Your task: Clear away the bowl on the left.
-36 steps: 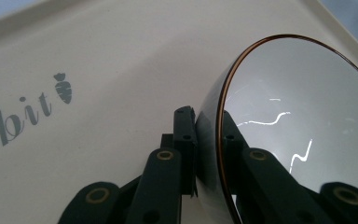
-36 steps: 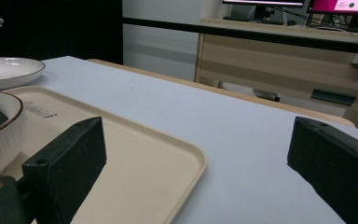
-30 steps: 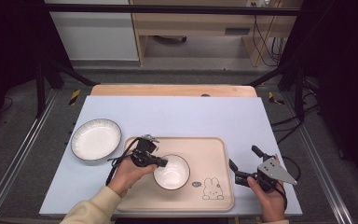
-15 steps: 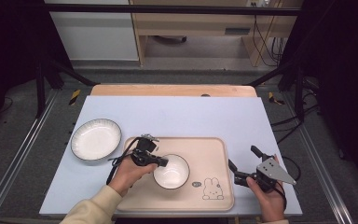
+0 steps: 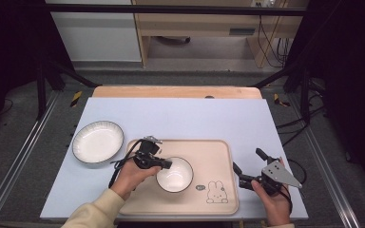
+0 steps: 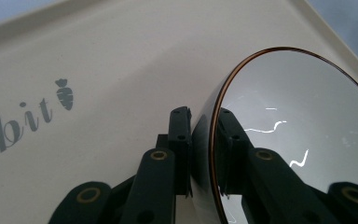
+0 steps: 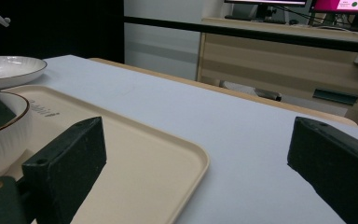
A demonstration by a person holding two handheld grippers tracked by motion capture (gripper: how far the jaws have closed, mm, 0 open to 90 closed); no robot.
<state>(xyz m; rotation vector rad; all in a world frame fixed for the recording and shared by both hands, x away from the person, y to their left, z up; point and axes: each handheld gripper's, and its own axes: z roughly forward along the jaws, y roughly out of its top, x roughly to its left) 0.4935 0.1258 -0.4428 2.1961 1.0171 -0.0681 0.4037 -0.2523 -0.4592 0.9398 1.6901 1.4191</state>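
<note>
The beige tray (image 5: 218, 154) spreads under and beyond the left gripper (image 5: 164, 163), with the right gripper (image 5: 248, 165) spread wide and empty off its far edge. The small bowl (image 5: 175, 174) sits on the tray; its rim (image 6: 213, 140) stands between the left gripper's jaws, one inside, one outside, and those jaws have just been easing open. Glazed ceramic: probably stiff, slick, chippable, best pinched at the rim.
</note>
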